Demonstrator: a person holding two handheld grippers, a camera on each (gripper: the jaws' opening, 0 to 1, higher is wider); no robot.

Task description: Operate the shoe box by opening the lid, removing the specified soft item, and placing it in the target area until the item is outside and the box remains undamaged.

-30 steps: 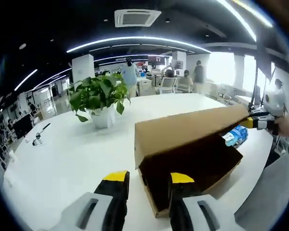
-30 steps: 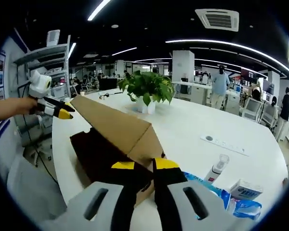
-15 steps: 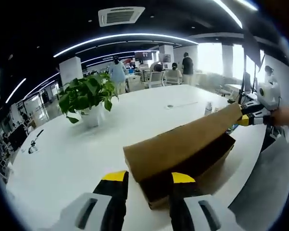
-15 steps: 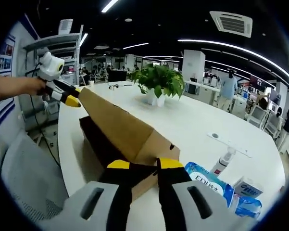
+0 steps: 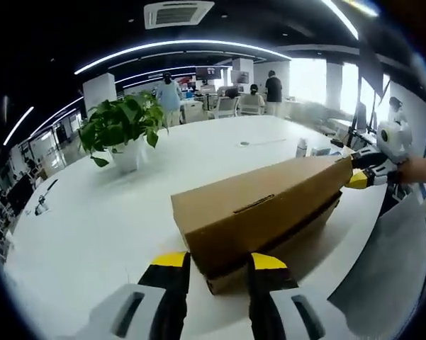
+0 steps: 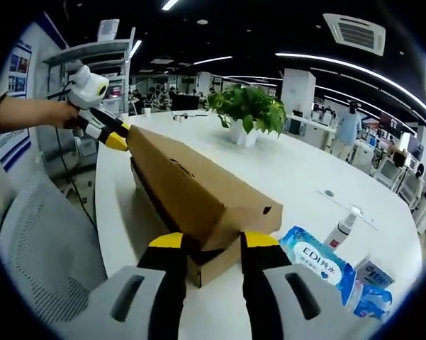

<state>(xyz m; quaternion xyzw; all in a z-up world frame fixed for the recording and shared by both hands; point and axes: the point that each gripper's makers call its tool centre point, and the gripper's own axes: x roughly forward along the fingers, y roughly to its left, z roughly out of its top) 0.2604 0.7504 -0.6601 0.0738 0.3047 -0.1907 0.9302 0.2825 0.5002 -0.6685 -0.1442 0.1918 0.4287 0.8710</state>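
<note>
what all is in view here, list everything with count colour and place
box: one, brown cardboard, lid nearly shut, on the white table
plant: one, green in a white pot, behind the box
wipes pack: one, blue, right of the box in the right gripper view
bottle: one, small white, behind the pack
left gripper: yellow-tipped, at one end of the box
right gripper: yellow-tipped, at the other end
hand: holding the left gripper

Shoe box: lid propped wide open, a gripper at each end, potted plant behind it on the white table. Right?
Not quite: the lid is lowered almost shut over the shoe box, as the left gripper view shows. The left gripper and right gripper sit at opposite ends, potted plant behind on the white table.
</note>
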